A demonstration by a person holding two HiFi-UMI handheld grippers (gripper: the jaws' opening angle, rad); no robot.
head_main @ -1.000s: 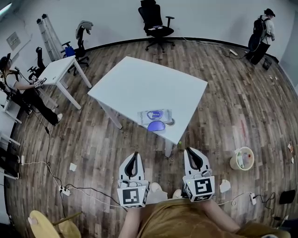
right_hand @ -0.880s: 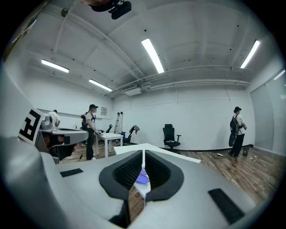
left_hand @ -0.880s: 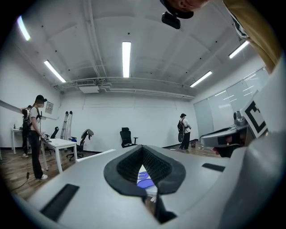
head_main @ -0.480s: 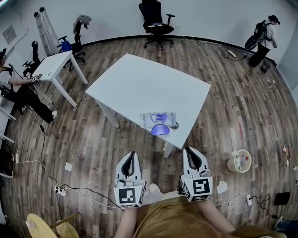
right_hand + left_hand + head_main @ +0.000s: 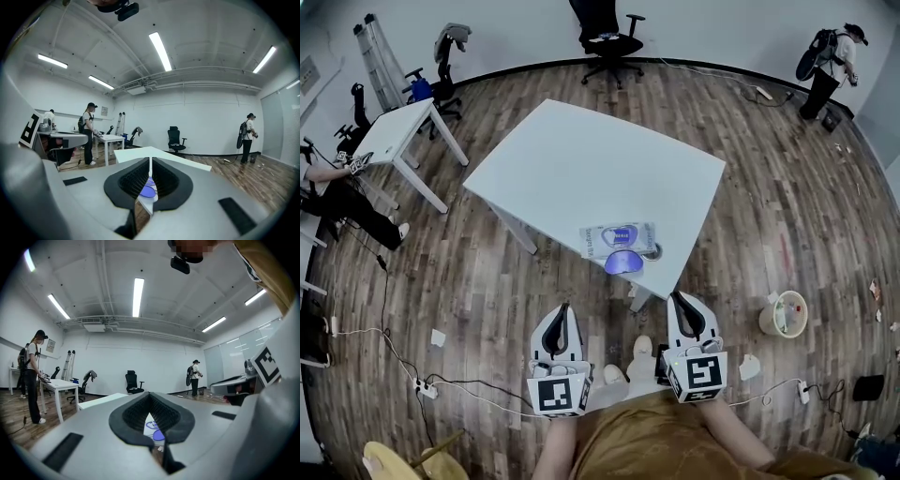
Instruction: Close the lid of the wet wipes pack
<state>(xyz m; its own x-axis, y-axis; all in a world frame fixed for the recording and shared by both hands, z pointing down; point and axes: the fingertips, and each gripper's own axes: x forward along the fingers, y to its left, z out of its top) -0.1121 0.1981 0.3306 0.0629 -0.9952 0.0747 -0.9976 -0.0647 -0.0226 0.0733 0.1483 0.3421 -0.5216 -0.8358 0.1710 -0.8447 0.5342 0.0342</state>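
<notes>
The left gripper (image 5: 565, 309) hangs low in front of the person, well short of the table (image 5: 581, 159), with its jaws together at the tips and nothing between them. Ahead of it, the wet wipes pack (image 5: 617, 237) lies flat close to the table's near edge, and its purple lid (image 5: 622, 262) is flipped open toward the person, right at that edge. The right gripper (image 5: 678, 298) is held level with the left, equally far from the pack, its jaws likewise pressed together and empty. The main risk is probably the pack's position. A soft, light pack may slide when the lid is pushed, and a push from the wrong side could send it off the edge. Pressing the lid down off-centre may leave it unlatched.
</notes>
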